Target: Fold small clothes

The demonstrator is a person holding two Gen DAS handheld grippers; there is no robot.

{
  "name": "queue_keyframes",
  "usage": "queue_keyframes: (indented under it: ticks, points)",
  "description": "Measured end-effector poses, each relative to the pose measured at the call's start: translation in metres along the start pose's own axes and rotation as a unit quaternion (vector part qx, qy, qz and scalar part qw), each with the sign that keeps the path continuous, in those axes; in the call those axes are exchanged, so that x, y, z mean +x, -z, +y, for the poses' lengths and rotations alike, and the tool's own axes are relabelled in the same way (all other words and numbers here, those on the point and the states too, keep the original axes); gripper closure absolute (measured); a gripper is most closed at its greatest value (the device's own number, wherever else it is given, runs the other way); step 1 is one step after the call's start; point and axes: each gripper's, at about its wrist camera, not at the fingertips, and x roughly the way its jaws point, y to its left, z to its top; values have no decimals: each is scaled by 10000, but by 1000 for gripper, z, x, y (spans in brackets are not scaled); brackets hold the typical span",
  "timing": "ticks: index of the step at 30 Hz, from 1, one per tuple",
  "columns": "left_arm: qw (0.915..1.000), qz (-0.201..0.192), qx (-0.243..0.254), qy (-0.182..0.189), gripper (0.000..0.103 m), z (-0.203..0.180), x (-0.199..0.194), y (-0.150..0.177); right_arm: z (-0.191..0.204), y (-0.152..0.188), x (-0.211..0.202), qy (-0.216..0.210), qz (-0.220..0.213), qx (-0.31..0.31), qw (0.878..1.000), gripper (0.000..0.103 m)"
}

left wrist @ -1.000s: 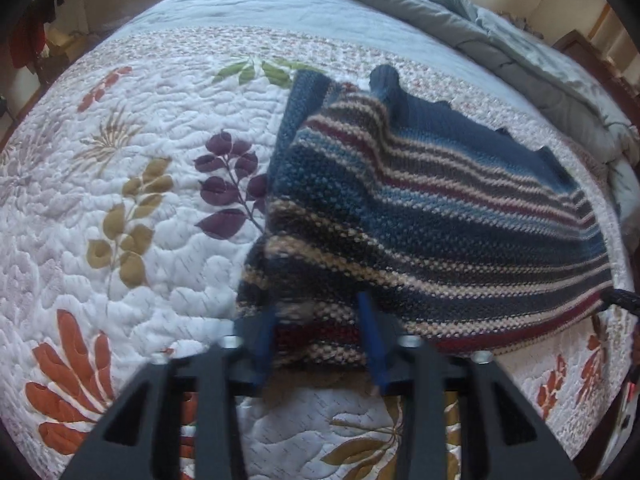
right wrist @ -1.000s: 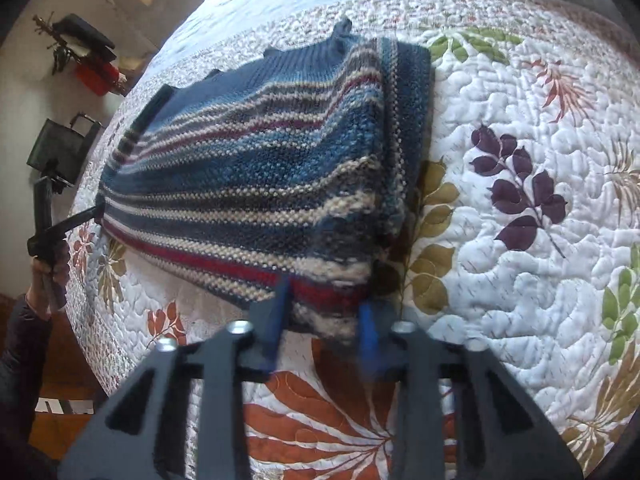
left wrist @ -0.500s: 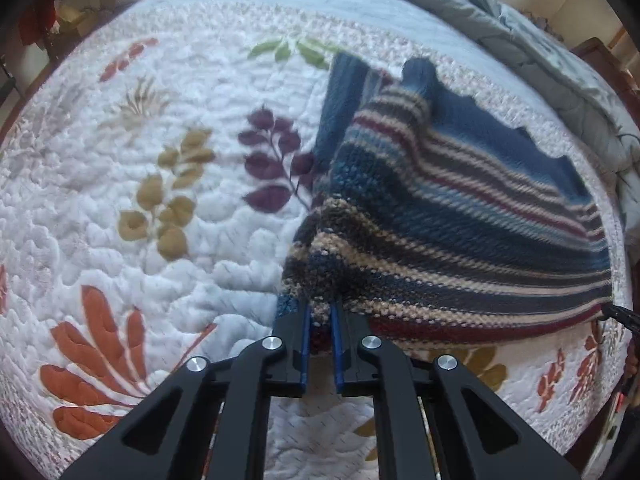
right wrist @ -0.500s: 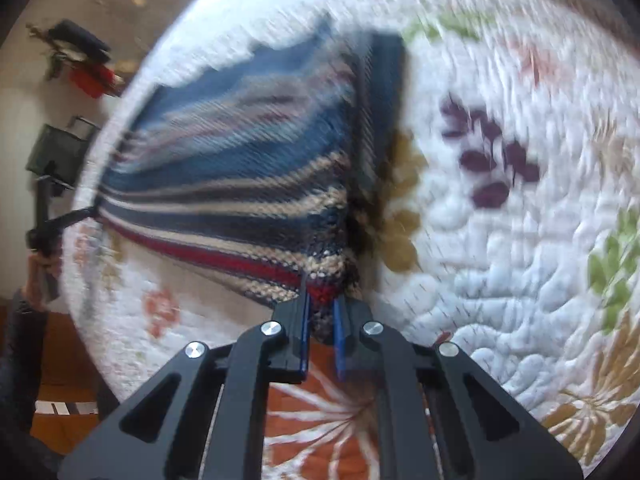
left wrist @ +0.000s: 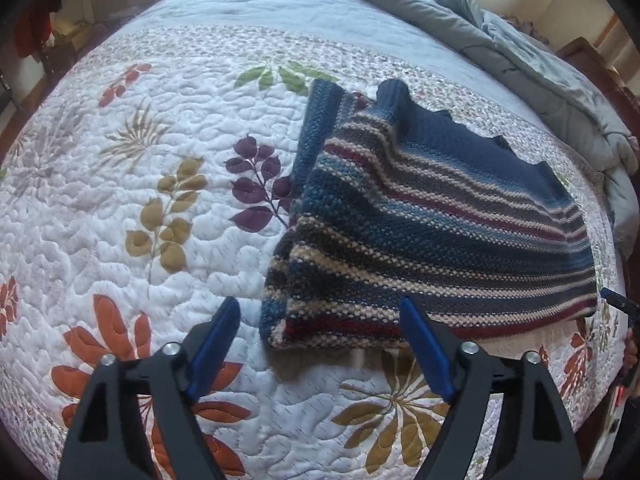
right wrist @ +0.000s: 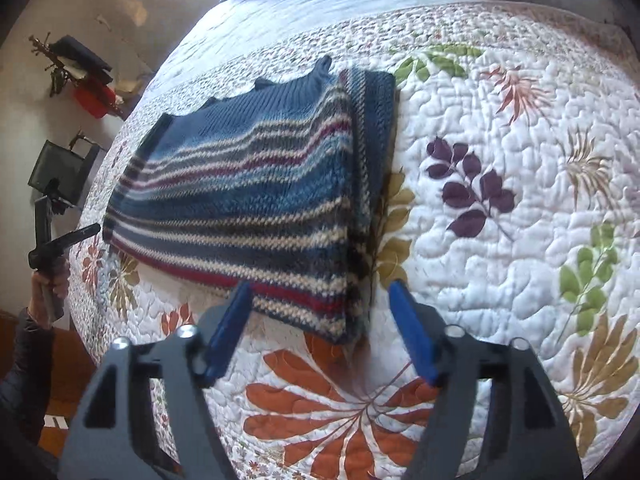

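Note:
A striped knit sweater [left wrist: 440, 232] in blue, red and cream lies folded on the quilted bed. It also shows in the right wrist view [right wrist: 256, 208]. My left gripper [left wrist: 320, 320] is open and empty, just in front of the sweater's near left corner, its jaws either side of that corner. My right gripper [right wrist: 320, 300] is open and empty, just in front of the sweater's near right corner. The other gripper [right wrist: 52, 240], held in a hand, shows at the left edge of the right wrist view.
The floral quilt [left wrist: 160, 200] covers the bed. A grey duvet [left wrist: 520, 60] is bunched at the far right. A wooden bed frame [left wrist: 592, 60] stands beyond it. The bed's edge and the floor [right wrist: 60, 380] lie at the left of the right wrist view.
Both grippers were shut on the sweater's near corners half a second ago. Both have now opened, let go and drawn back a little. The sweater lies flat.

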Motion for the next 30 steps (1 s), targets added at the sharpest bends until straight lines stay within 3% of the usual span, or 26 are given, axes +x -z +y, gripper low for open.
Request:
queue_keyframes:
  ticks: [7,14,17,18,19,22,23,24,27,30]
  points:
    - [9964,483,-585,380,21,18,45,-11,-24,-7,32,-439,353,644,9963,31]
    - [9971,571,-322,386,19,-6,63,-13,-29,-6,56,-800,401,709,9935,30]
    - [9950,679,-269,684,20,-23,68,-13,-20,-8,62,-846,410,563,9940,34]
    - [9940,705,-252,792,21,-31,71,-14,-17,-9,64,-829,407,505,9944,40]
    - [9937,719,-215,833,24,-35,73,-13,-13,-10,66,-880,409,456,9942,45]
    - [9952,706,-265,623,51,-40,78,-13,-10,-12,73,-950,476,528,9929,68]
    - [9939,694,-422,741,66,-36,77,-13,-8,-12,74,-967,471,527,9928,75]
    - [9921,699,-562,883,71,-27,73,-10,-8,-12,74,-983,455,549,9926,81]
    - [9859,615,-1027,1172,76,-14,65,-6,-9,-9,61,-1099,308,614,9916,87]
    - [9862,397,-1065,1207,77,-18,51,0,-9,-4,45,-1126,206,609,9916,89]
